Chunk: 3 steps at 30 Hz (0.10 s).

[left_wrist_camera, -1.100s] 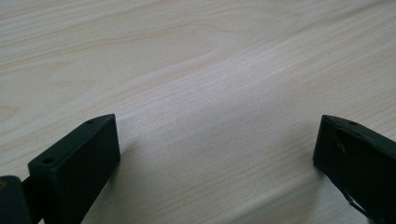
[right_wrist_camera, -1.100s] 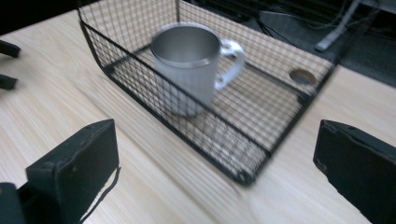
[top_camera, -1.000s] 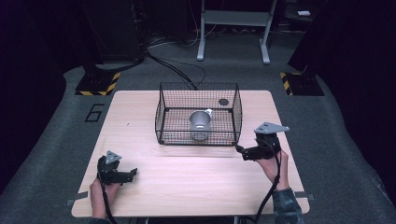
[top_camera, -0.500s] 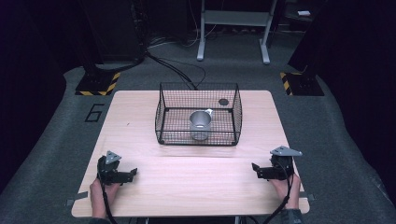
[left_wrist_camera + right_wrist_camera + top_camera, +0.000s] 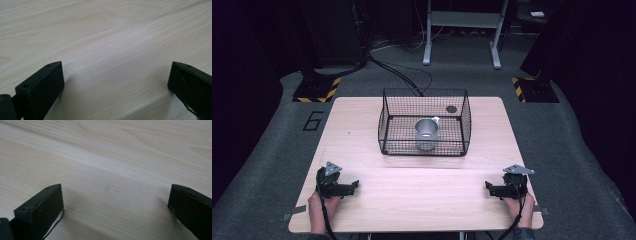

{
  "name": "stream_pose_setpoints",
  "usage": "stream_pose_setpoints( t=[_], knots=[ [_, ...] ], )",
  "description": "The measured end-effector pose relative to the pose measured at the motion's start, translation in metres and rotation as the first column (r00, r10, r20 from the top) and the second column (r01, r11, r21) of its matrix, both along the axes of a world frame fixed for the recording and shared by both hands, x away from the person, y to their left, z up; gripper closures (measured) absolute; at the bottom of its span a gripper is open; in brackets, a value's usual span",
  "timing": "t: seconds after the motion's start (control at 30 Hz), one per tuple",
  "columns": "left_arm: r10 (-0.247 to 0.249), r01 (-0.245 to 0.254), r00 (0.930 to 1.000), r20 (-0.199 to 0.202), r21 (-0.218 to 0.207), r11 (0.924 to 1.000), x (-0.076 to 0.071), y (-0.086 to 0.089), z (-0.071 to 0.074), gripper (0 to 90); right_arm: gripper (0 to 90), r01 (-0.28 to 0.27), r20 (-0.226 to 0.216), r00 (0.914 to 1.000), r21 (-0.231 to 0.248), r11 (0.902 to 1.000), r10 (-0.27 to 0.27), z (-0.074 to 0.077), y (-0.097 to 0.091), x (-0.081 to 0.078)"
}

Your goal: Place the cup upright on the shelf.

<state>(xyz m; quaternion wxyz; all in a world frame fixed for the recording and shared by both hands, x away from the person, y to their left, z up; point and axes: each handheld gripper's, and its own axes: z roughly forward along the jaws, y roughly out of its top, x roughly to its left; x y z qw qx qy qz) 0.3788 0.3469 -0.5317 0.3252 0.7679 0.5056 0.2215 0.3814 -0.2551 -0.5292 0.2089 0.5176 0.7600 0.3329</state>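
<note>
Your table (image 5: pixel 362 130) carries one large thing, the black wire basket (image 5: pixel 387 120), which sits toward the far edge, about midway between the left and right edges. Inside it a metal cup (image 5: pixel 426 134) stands upright with its open mouth up, near the middle of the basket floor and closer to the basket's near wall than its far one. A small dark round spot (image 5: pixel 451 108) shows toward the basket's far right corner; you cannot tell from here whether it lies in the basket or on the wood behind it.

Your left gripper (image 5: pixel 353 184) rests near the near-left corner of the table, and your right gripper (image 5: pixel 487 185) near the near-right corner, both well apart from the basket. Each one has its jaws spread wide with nothing between them; the left gripper view and the right gripper view both show bare wood grain between the black jaws.

The cup looks placed, so the main risk now lies in any new reach. If you go in low over the near wall, a jaw could catch the wire rim and drag the basket. A trailing cable could snag the table's near edge. A glancing touch on the rim could tip the cup.
</note>
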Motion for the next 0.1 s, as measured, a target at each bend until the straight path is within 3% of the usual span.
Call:
stream_pose_setpoints(
  t=[0.1],
  knots=[
    [0.000, 0.000, 1.0000, 0.001, -0.001, 1.0000, -0.0001, -0.0001, -0.0001, 0.5, 0.0, 0.007, 0.006, 1.0000, -0.026, 0.9996, -0.007, -0.0011, 0.0032, 0.0007]
  ],
)
